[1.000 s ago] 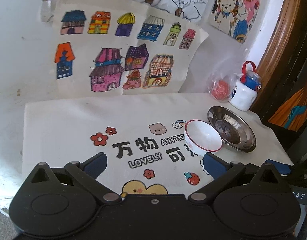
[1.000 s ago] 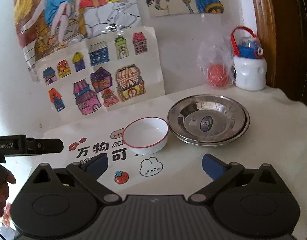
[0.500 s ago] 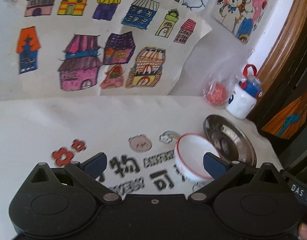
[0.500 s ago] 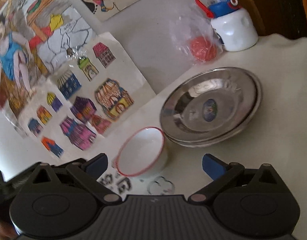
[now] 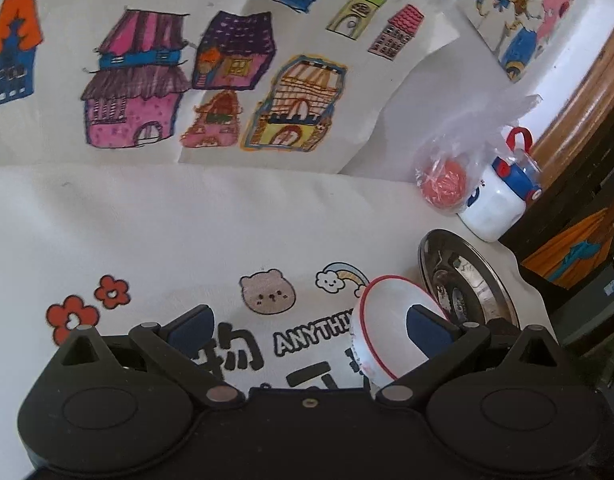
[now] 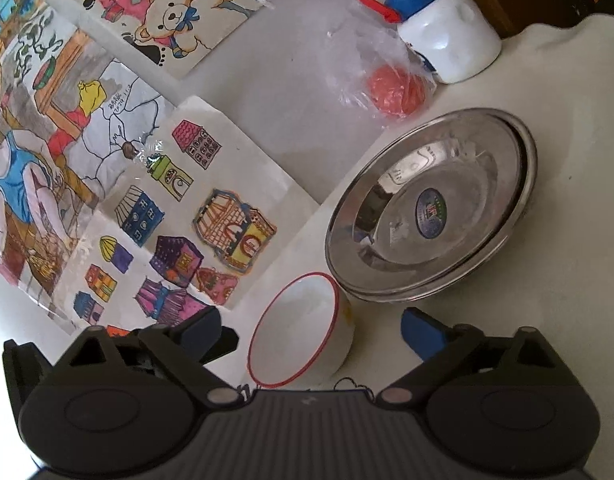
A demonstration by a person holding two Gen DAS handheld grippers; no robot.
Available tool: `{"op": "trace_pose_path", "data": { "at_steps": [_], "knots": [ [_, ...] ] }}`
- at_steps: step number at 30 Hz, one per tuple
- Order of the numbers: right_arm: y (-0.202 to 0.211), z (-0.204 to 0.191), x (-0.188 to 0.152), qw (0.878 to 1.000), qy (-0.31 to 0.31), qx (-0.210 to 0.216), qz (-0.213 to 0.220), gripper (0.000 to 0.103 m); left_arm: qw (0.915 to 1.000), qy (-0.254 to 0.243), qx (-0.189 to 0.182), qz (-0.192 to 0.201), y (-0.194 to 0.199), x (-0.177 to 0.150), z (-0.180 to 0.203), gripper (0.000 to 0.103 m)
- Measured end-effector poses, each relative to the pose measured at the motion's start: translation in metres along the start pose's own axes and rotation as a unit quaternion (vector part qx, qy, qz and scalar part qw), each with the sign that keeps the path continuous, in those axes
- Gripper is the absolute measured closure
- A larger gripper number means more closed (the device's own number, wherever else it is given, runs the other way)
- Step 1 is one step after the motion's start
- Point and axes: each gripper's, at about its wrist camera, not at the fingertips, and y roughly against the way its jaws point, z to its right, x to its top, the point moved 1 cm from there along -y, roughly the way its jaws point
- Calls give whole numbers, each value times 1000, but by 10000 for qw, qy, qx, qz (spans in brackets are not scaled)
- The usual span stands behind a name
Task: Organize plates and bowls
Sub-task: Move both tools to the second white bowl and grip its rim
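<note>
A white bowl with a red rim (image 6: 299, 328) stands on the printed tablecloth, just left of stacked steel plates (image 6: 431, 212). My right gripper (image 6: 313, 330) is open, and the bowl lies between its blue fingers, apart from both. In the left wrist view the same bowl (image 5: 383, 320) sits at the right, with the steel plates (image 5: 467, 280) behind it. My left gripper (image 5: 309, 328) is open; its right fingertip (image 5: 427, 328) overlaps the bowl's mouth, and I cannot tell whether it touches.
A white bottle with a blue lid and red handle (image 6: 447, 40) and a clear bag holding an orange-red ball (image 6: 395, 88) stand by the wall behind the plates. Children's drawings (image 5: 211, 80) hang on the wall. Dark wooden furniture (image 5: 587, 160) borders the table's right side.
Both grippers have moved forward and down toward the bowl. The right view has tilted, and the bowl now lies between the right fingers. Bowl and plates have not moved.
</note>
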Motion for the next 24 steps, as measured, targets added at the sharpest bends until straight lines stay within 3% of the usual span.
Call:
{"op": "trace_pose_path", "data": {
  "at_steps": [6,15,21,24],
  "knots": [
    [-6,2,-2,9998,25,121,-131,23,9999,22,-94,-90,-8,-1,2,5],
    [-7,3,-3,9998,43,96,-153,53,9995,-60,-223,-218,-13,-1,9,28],
    [-7,3,-4,9997,153,-124,-144,75,9981,-355,-333,-384,-17,-2,20,56],
    [-8,3,-5,9996,199,-172,-143,78,9974,-475,-327,-422,-17,-3,22,69]
  ]
}}
